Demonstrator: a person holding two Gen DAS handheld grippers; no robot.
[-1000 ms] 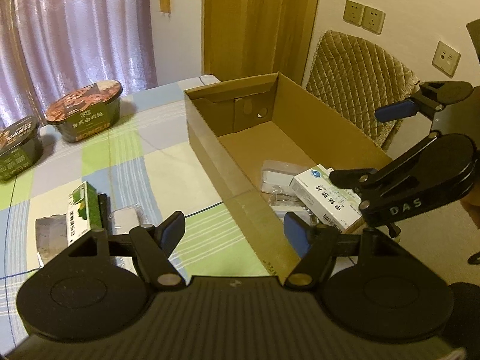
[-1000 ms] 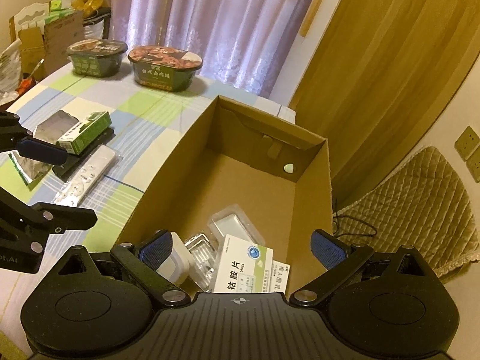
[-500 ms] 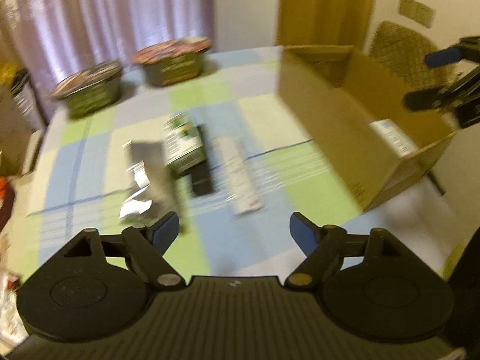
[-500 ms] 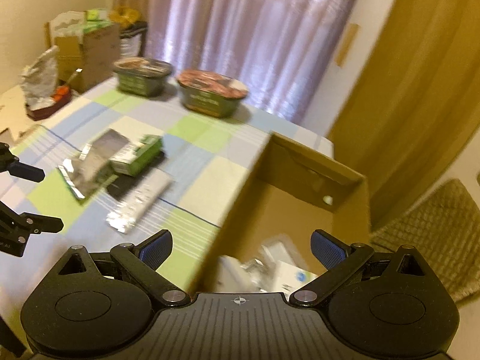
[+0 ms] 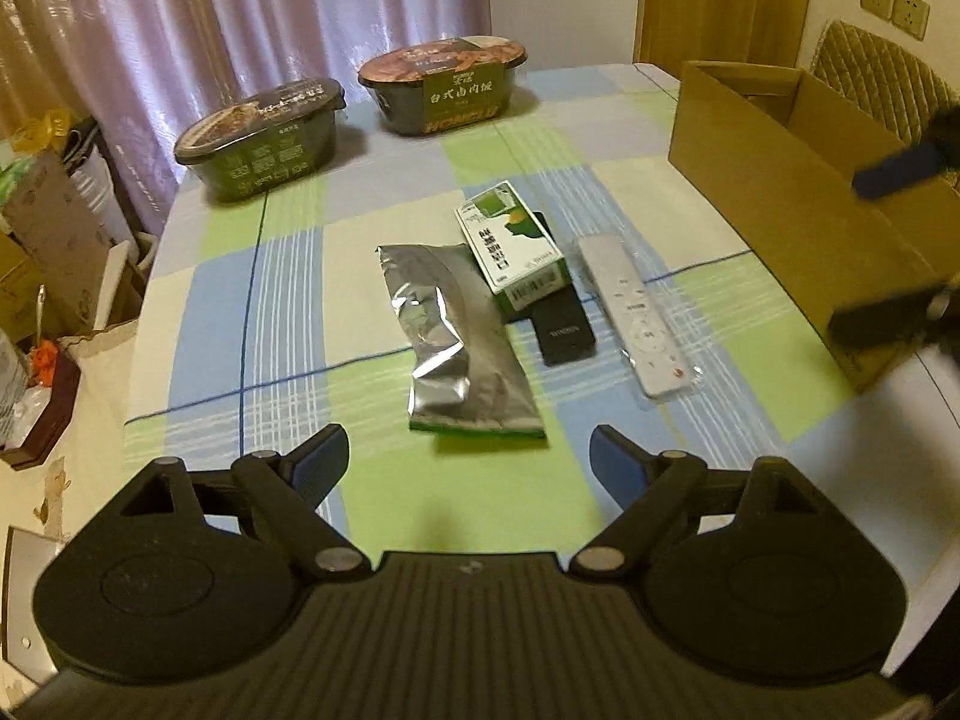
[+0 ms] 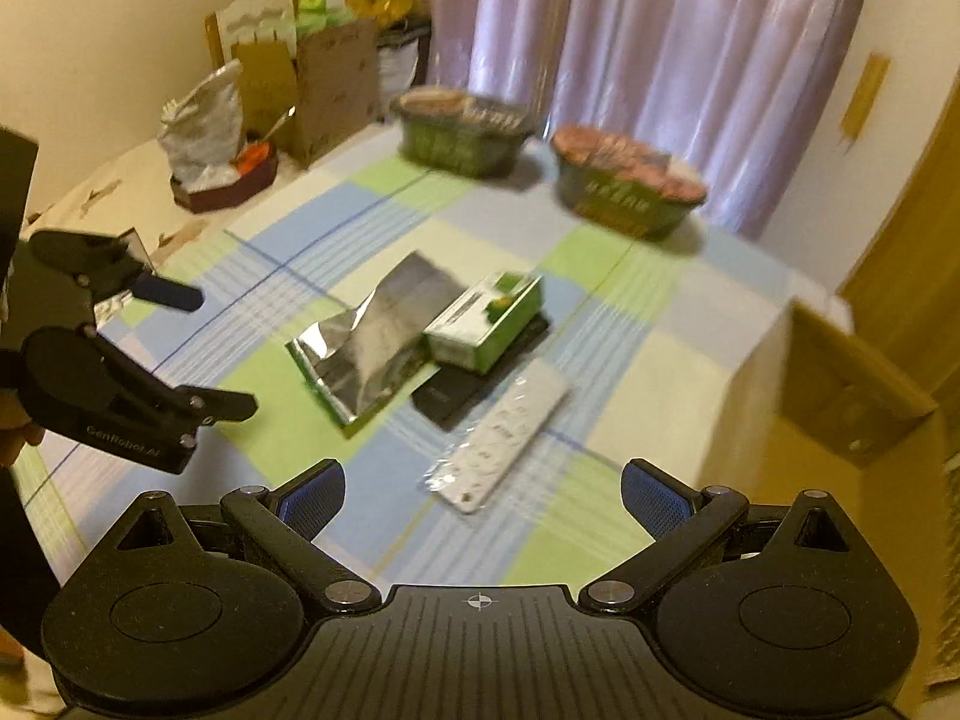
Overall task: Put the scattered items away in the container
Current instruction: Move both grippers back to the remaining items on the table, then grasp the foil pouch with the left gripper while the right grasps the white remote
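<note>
Four loose items lie together on the checked cloth of the counter [image 5: 252, 276]: a crumpled silver pouch [image 5: 462, 342], a green and white box [image 5: 510, 243], a black flat device [image 5: 561, 324] and a white remote [image 5: 636, 315] in a clear wrapper. The green and white box rests partly on the black flat device and touches the upper end of the silver pouch, while the white remote lies just beside the device, on the side nearer to the cardboard box [image 5: 780, 180]. This open cardboard box stands at the right edge of the counter, apart from the four items. Two instant food bowls, a dark green one [image 5: 264, 138] and a brown-lidded one [image 5: 447, 87], stand at the far side near the curtain. The left tongs [image 5: 469, 453] hang above the counter close to the silver pouch, wide apart and empty. The right tongs [image 6: 483, 495] are also spread wide and hold nothing, above the near end of the white remote
</note>
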